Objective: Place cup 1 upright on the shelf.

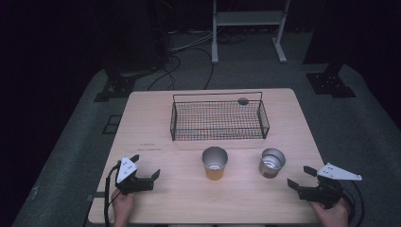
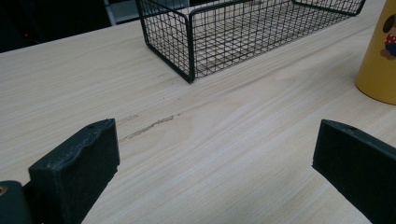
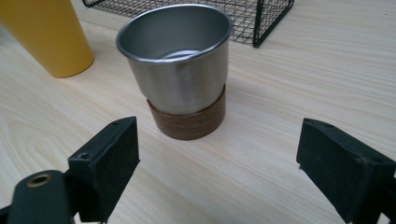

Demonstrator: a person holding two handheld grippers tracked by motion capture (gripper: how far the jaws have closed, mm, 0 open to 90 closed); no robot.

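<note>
steel cup [image 3: 176, 70] on a wooden base, just beyond the right gripper [image 1: 302, 178]
both sets of jaws gape wide and empty; left gripper [image 1: 144, 174] near left, yellow cup [image 1: 214, 163] mid-table, wire basket [image 1: 218, 118] farther back.

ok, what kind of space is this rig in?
Looks like a lab or recording studio, not a home: a lone wooden table on grey carpet, dark surroundings, cables on the floor, and a white metal stand behind.

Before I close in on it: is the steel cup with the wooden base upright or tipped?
Upright. The steel cup stands on its wooden base on the table, rim up, in front of the open right tongs, which do not touch it.
</note>
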